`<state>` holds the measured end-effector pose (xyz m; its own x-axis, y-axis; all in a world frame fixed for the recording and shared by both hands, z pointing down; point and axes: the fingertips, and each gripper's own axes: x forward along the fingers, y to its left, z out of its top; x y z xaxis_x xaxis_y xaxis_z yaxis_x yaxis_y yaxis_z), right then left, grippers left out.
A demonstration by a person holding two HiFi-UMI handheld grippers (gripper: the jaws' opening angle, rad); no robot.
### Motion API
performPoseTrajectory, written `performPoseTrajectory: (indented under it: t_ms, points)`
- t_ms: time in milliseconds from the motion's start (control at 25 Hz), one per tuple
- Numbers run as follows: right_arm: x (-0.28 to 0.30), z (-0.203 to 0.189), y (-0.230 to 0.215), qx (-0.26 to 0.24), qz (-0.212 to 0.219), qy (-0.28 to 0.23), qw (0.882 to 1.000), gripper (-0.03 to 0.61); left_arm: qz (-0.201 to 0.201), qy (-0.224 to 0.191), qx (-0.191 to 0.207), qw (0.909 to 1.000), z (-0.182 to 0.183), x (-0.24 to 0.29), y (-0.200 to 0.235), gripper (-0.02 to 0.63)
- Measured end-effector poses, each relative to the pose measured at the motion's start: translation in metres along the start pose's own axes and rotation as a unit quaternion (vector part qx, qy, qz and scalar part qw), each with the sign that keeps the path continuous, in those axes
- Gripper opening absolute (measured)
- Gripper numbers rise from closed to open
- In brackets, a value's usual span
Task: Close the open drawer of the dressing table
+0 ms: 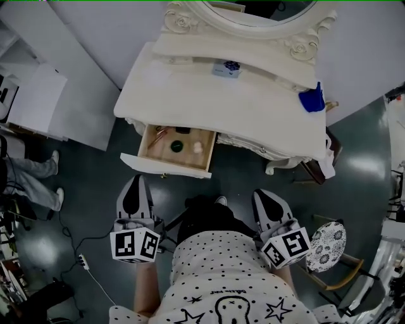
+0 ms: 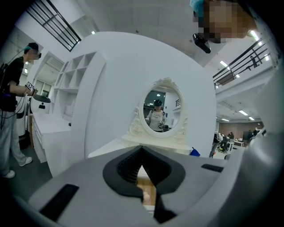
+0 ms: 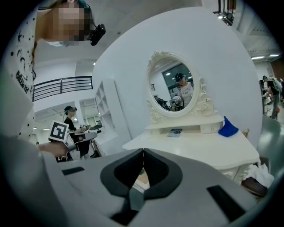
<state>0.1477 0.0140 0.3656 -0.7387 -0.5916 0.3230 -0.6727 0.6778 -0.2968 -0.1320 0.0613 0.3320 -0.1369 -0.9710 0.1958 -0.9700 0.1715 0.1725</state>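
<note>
The cream dressing table [image 1: 253, 107] stands ahead of me, its left drawer [image 1: 166, 166] pulled out. The wooden inside holds a dark round item [image 1: 176, 145], a pink item [image 1: 198, 147] and a few other small things. My left gripper [image 1: 136, 180] is shut and empty, pointing at the drawer front from a short way off. My right gripper [image 1: 262, 193] is also shut and empty, further right, below the table's curved front. In the left gripper view the jaws [image 2: 141, 148] meet, with the drawer's wood [image 2: 147, 189] showing below them. The right gripper [image 3: 143, 150] faces the table top [image 3: 199, 148].
An oval mirror [image 1: 253, 9], a small box [image 1: 226, 68] and a blue cloth [image 1: 312, 100] are on the table. A stool with a patterned seat [image 1: 329, 247] stands at right. A power strip and cable [image 1: 82, 259] lie on the floor at left, near a person's legs [image 1: 31, 174].
</note>
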Motion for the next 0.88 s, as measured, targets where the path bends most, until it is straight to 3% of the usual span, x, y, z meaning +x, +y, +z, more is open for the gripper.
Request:
performPoseTrajectory:
  t_ms: [240,600,880]
  points:
    - [0.004,-0.002,-0.016,0.009,-0.008,0.011,1.000,0.009,0.004,0.016,0.007,0.9998,-0.007,0.017,-0.001,0.012]
    - [0.026,0.014,-0.021,0.014,-0.039,0.018,0.999,0.009,-0.019,0.082,0.029,0.9961,-0.035,0.056,0.021,0.012]
    - [0.050,0.016,-0.014,0.012,-0.055,0.043,0.997,0.009,-0.048,0.110,0.019,0.9927,-0.048,0.085,0.033,0.012]
